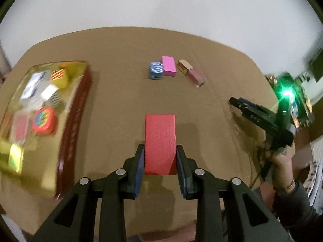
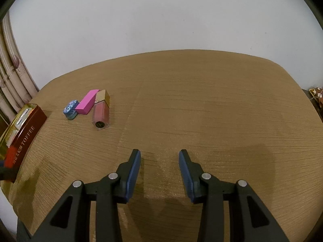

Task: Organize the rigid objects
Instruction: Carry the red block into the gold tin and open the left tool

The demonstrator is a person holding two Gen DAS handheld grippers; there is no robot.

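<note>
My left gripper (image 1: 160, 151) is shut on a red block (image 1: 160, 139), held above the wooden table (image 1: 121, 100). To its left stands a gold-lined tin box (image 1: 72, 125) with several small items inside, blurred. Further off lie a blue patterned cap (image 1: 155, 70), a pink block (image 1: 169, 65) and a pink lip-gloss bottle with a gold cap (image 1: 190, 73). My right gripper (image 2: 159, 157) hovers open over bare table with nothing between its fingers; it also shows at the right in the left wrist view (image 1: 234, 100). The same cap (image 2: 70, 106), pink block (image 2: 87, 101) and bottle (image 2: 101, 111) lie at its far left.
The tin box's brown side reading TOFFEE (image 2: 24, 135) sits at the table's left edge. A curtain (image 2: 10, 76) hangs behind it. A white wall backs the table. A person's hand (image 1: 280, 161) holds the right gripper's handle, which shows a green light.
</note>
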